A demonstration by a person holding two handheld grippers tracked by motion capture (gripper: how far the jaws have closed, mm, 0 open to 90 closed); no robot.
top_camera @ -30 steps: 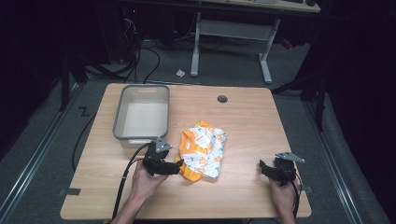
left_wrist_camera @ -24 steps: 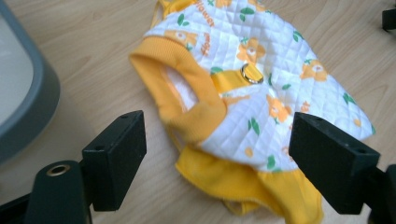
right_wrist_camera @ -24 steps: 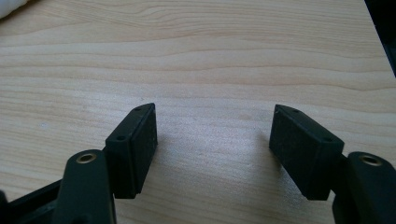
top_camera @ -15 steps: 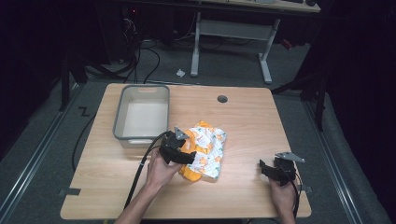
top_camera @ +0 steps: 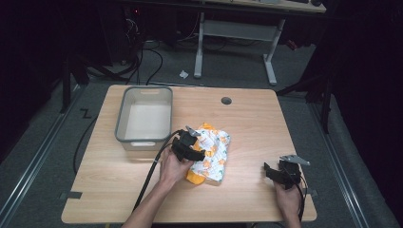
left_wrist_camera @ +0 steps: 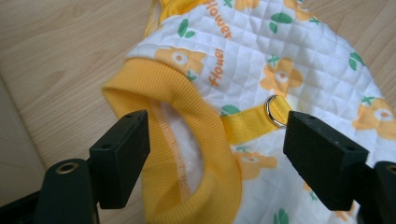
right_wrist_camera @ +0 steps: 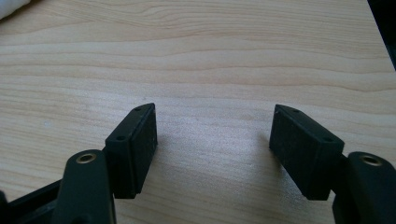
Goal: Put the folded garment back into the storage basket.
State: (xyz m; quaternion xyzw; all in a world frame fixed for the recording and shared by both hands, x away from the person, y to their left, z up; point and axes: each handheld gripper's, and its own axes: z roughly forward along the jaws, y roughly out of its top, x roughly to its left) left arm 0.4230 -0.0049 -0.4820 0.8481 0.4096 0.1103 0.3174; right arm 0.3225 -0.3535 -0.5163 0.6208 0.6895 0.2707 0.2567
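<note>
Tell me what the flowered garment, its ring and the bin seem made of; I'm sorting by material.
Garment: quilted cloth, matt, diamond stitching; ribbed yellow knit collar. Ring: probably metal, shiny silver. Bin: likely grey plastic, smooth moulded rim.

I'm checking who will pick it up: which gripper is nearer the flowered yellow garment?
Left. The left gripper is over the garment, its open jaws astride the yellow ribbed collar. The right gripper sits open on bare table, well apart from it.

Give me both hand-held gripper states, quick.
Left hand-held gripper: open, jaws just been closing around the garment's yellow collar, not yet pressing it.
Right hand-held gripper: open, holding nothing, over the table.
</note>
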